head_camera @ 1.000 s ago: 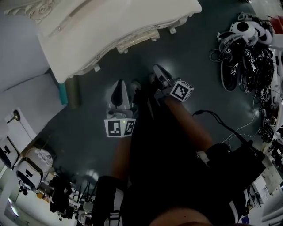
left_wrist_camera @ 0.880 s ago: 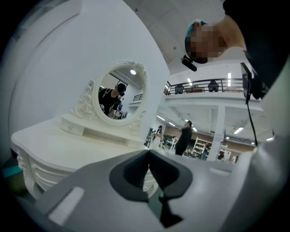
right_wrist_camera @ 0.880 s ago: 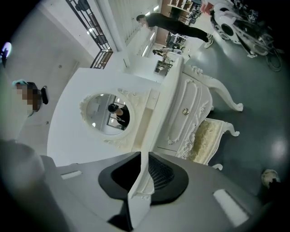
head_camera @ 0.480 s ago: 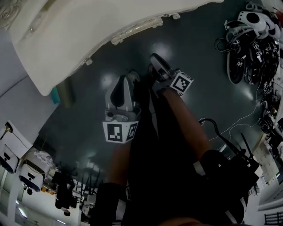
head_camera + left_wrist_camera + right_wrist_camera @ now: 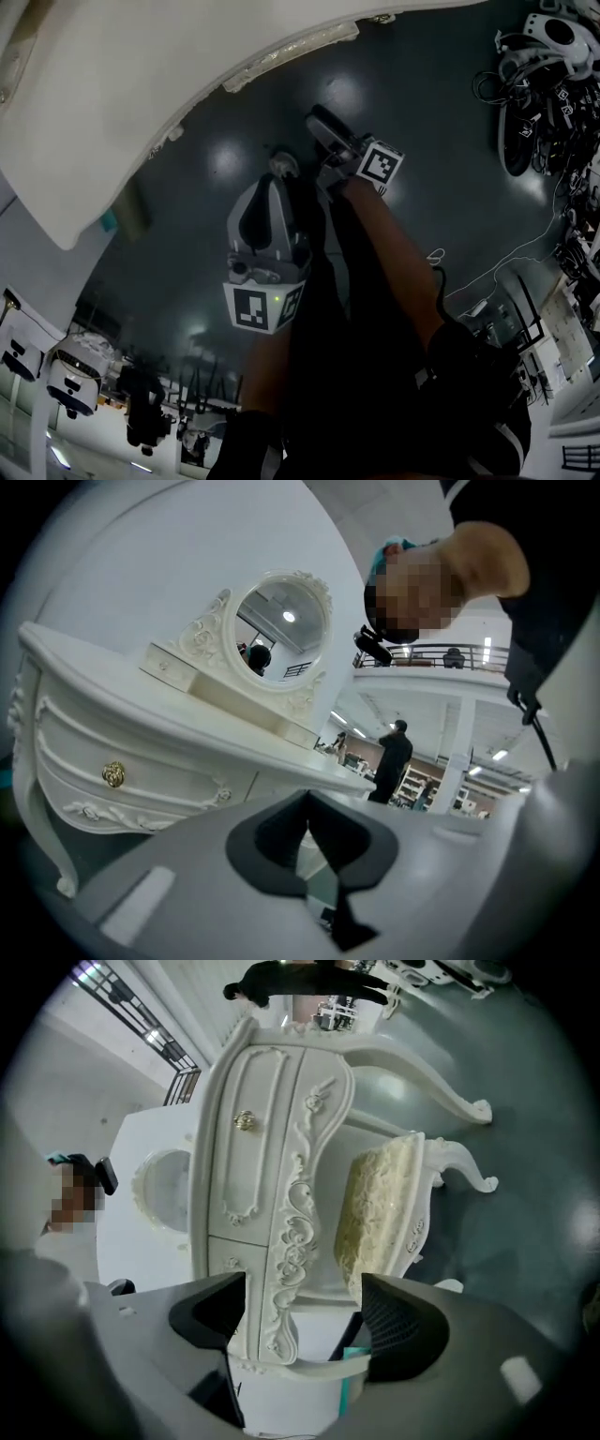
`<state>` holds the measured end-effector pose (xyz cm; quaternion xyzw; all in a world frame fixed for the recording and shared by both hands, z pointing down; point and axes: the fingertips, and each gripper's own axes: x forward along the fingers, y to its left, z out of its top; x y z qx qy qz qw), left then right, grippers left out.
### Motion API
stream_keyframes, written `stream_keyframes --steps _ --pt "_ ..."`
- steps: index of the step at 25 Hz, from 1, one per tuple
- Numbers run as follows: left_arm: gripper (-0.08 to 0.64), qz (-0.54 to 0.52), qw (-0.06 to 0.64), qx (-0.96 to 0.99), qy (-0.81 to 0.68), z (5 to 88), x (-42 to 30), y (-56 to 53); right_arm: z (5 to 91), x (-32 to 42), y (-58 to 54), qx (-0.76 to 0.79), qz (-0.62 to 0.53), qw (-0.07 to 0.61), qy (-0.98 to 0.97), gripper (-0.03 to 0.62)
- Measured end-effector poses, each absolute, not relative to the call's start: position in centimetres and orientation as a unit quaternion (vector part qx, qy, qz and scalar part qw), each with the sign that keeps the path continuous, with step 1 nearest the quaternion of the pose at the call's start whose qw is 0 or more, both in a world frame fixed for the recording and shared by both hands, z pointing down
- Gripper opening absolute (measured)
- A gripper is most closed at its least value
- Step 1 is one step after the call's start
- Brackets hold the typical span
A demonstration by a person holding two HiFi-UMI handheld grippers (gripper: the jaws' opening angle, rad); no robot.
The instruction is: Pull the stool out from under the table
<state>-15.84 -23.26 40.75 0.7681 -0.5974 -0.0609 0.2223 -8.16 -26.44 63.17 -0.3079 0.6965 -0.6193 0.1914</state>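
Observation:
The white carved dressing table [image 5: 122, 103] fills the head view's upper left, and its top hides the stool there. In the right gripper view the stool [image 5: 375, 1204], with a cream tufted seat and white curved legs, stands tucked under the table [image 5: 272, 1147]. My right gripper [image 5: 305, 1302] points at it from a distance; its jaws are opening and hold nothing. Over the dark floor the right gripper [image 5: 317, 120] is nearer the table than the left gripper [image 5: 279, 167]. The left gripper [image 5: 309, 822] is shut on nothing and faces the table's oval mirror [image 5: 281, 625].
A heap of headsets and cables [image 5: 548, 84] lies on the floor at the right, and a thin cable [image 5: 506, 262] trails toward me. A teal object [image 5: 111, 220] stands by the table's left end. A person [image 5: 394, 757] stands far off behind the table.
The table has grown larger in the head view and slid down and left. Both grippers have edged closer to it.

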Motion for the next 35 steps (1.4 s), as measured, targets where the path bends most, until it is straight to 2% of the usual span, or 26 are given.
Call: stream_keyframes --steps 6,9,25,35 --pt "0.009 -0.064 0.224 0.765 -0.601 44.8 -16.6 -24.2 69.7 -8.7 -28.2 -0.318 -0.622 0.210 0.684 0.488" --pt "0.009 -0.066 0.224 0.765 -0.600 45.9 -16.8 -25.1 71.9 -8.7 -29.2 -0.317 -0.628 0.221 0.675 0.511" --pt "0.009 -0.085 0.216 0.768 -0.597 49.1 -19.0 -27.6 81.0 -9.8 -34.2 -0.346 -0.631 0.239 0.652 0.537" --pt "0.009 -0.088 0.213 0.767 -0.599 50.7 -19.4 -28.1 83.6 -10.7 -37.2 -0.347 -0.630 0.250 0.648 0.565"
